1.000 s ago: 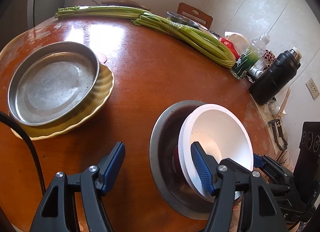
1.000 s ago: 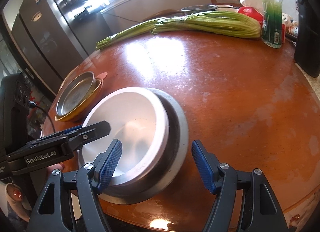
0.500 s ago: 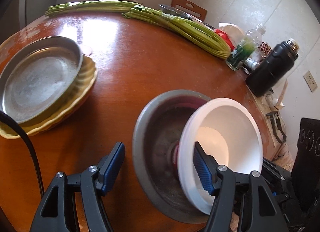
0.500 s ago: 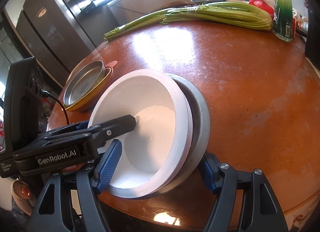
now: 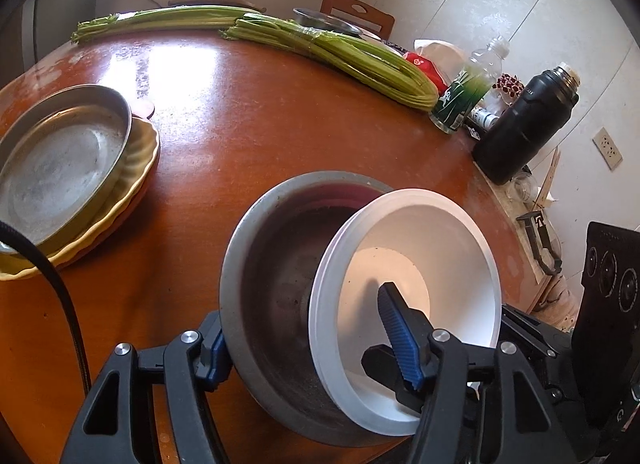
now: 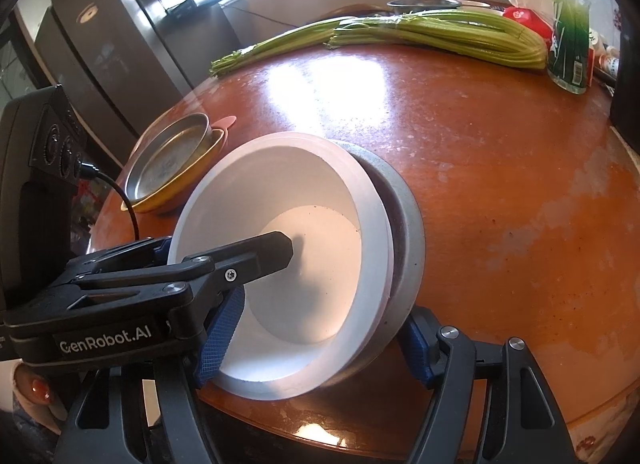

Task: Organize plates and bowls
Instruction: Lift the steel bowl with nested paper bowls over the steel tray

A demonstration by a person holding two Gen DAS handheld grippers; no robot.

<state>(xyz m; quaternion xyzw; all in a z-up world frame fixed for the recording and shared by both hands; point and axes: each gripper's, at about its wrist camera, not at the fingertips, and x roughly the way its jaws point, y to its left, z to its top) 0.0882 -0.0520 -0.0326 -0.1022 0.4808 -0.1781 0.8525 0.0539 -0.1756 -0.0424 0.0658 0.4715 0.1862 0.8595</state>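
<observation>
Green celery stalks (image 5: 336, 51) are lying across the far table (image 5: 256, 119) ahead of the claw, a black flask (image 5: 524, 123) and bottle (image 5: 468, 91) standing off to its right.

On my left gripper (image 6: 230, 276), seen from the right wrist, white lettering reads "GenRobot.AI". The green bottle's (image 6: 570, 43) label print is too small to read.

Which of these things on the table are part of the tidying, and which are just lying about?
Part of the job: white bowl, metal bowl, metal pan, yellow plate.
Lying about: celery, bottle, black flask.
</observation>
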